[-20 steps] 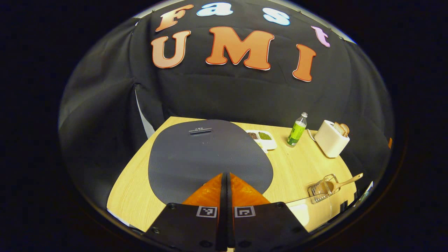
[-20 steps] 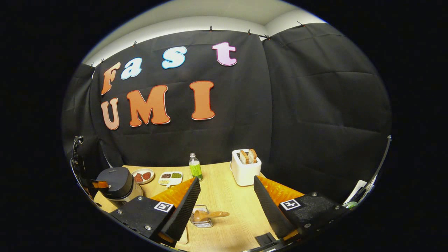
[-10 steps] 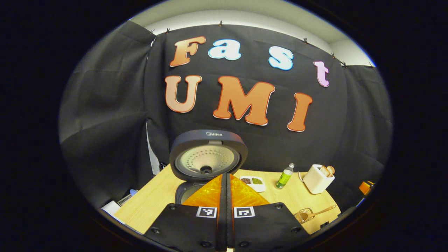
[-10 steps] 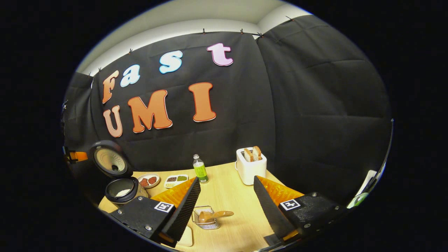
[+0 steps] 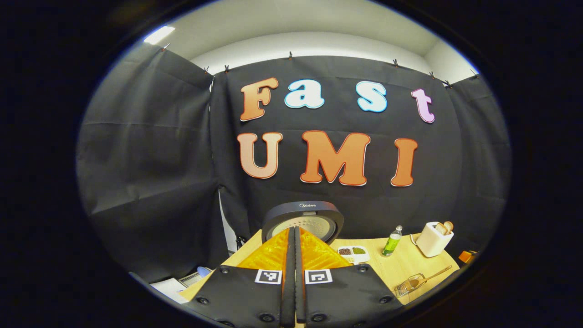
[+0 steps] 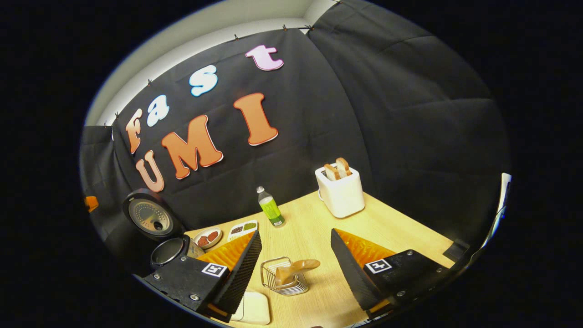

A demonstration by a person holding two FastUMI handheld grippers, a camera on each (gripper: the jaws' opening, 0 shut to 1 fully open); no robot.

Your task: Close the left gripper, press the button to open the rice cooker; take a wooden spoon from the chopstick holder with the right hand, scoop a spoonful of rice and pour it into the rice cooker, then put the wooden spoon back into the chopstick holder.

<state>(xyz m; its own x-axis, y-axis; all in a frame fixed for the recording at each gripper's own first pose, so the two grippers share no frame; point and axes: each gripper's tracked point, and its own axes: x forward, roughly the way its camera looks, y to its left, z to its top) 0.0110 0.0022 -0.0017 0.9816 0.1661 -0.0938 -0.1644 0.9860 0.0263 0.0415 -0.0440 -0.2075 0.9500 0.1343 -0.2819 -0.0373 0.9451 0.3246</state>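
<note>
The tabletop [image 6: 314, 218] was seen as a light wood surface set against the black booth wall. At its far left, in the right gripper view, the rice cooker [image 6: 171, 249] was recorded with its lid [image 6: 149, 217] raised upright and the pot opening exposed below it. In the left gripper view the raised lid [image 5: 303, 221] was seen just beyond the fingertips, its perforated inner face turned toward the camera.

A white toaster [image 6: 340, 191] holding 2 slices of bread was located at the back right of the tabletop, and a green bottle [image 6: 270, 207] stood upright to its left. Between the bottle and the rice cooker, a divided white tray [image 6: 242, 229] and a small round dish [image 6: 208, 237] were placed side by side.

The chopstick holder [image 6: 281, 275], a wire rack, was located near the front of the tabletop, framed between the fingers of the right gripper [image 6: 295, 248]. The wooden spoon [image 6: 297, 269] was lodged in it, bowl down in the rack and handle angled out to the right. A pale flat object [image 6: 253, 307] lay just beside the holder at the front edge.

The jaws of the right gripper were spread wide with nothing held. The jaws of the left gripper [image 5: 294, 237] were pressed fully together with nothing between them.
</note>
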